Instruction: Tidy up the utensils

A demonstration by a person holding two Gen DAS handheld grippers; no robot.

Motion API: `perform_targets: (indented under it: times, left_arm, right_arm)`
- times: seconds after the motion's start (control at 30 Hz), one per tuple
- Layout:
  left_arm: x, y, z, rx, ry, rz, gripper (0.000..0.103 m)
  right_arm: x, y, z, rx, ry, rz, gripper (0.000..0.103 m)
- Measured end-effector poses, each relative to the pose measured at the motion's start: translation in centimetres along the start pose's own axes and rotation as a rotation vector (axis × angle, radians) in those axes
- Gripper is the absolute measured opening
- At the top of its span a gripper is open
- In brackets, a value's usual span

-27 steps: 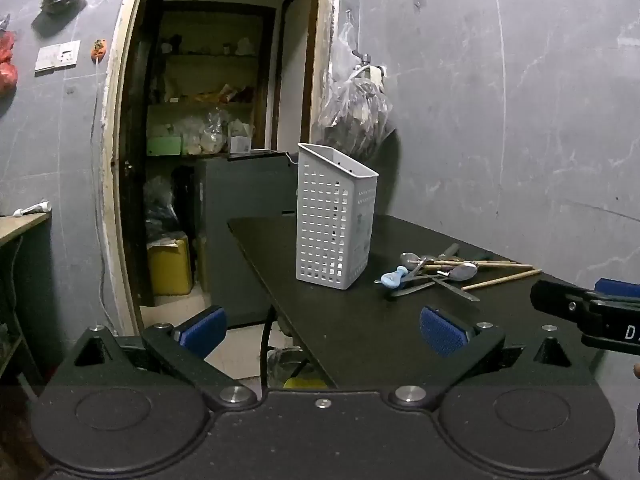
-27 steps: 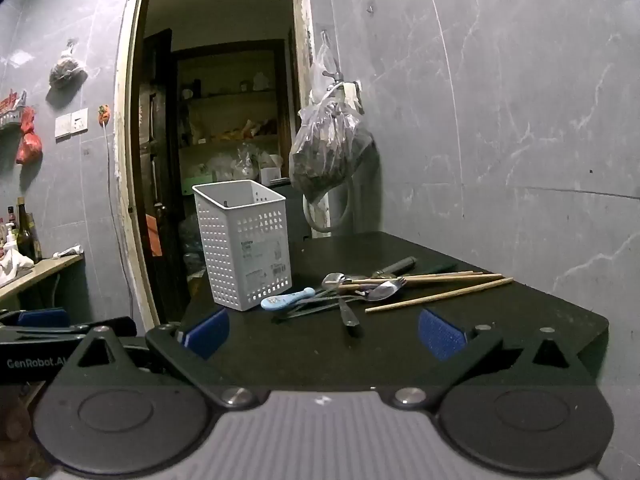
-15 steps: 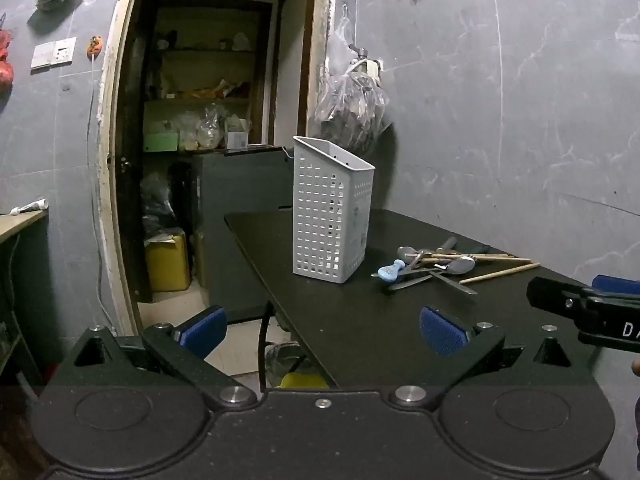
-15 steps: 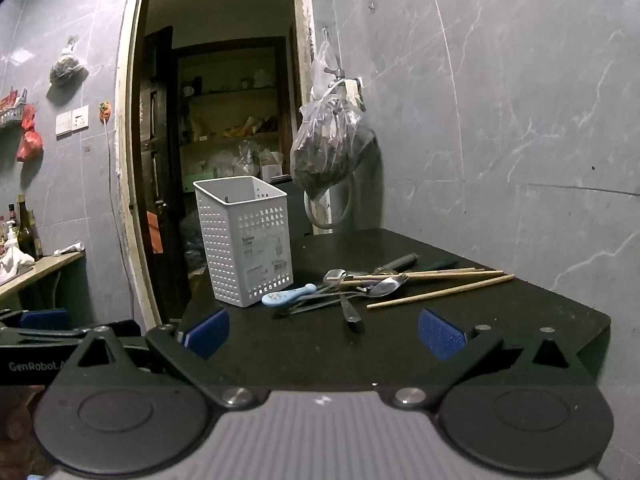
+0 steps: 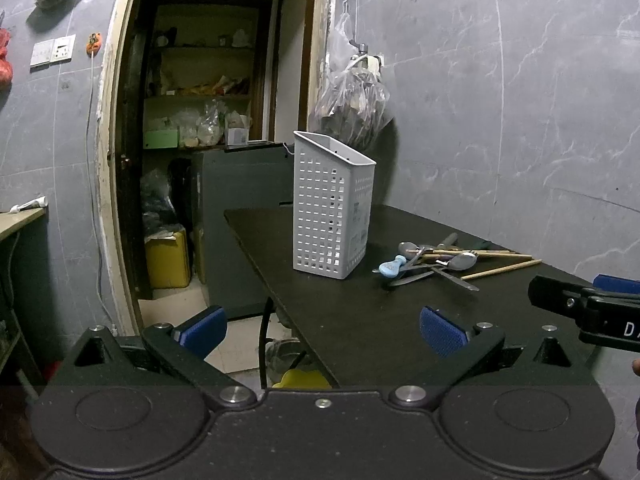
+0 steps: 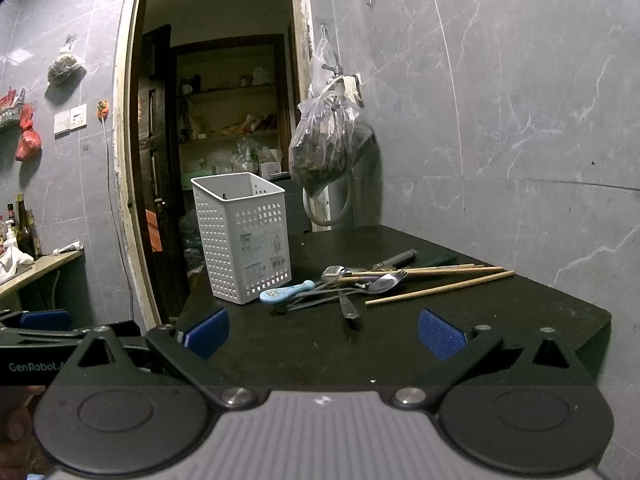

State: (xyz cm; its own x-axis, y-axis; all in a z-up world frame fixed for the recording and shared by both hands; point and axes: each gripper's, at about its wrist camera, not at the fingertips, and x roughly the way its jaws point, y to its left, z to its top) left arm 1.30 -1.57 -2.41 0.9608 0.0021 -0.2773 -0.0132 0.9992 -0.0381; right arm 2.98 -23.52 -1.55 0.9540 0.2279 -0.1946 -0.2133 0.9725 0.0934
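The heap of utensils (image 6: 372, 284) lay on the black worktop (image 6: 500, 312), just right of the white perforated holder (image 6: 244, 236), handles and wooden chopsticks (image 6: 440, 288) running mostly crosswise to the right gripper (image 6: 322, 334). Its jaws were spread wide and empty, squarely facing the heap; it looked the nearer. The left gripper (image 5: 322, 330), equally spread and empty, had the heap off to its right.

Home kitchen: pantry shelves (image 5: 200, 96), utensils (image 6: 360, 280)
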Motion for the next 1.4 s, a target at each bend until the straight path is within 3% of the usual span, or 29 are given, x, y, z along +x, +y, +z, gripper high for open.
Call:
perform_targets:
  times: [1.4]
  left_arm:
    - [2.0, 0.3, 0.8, 0.011, 0.102, 0.005, 0.102]
  right_arm:
    - [1.8, -0.8, -0.7, 0.017, 0.048, 0.005, 0.103]
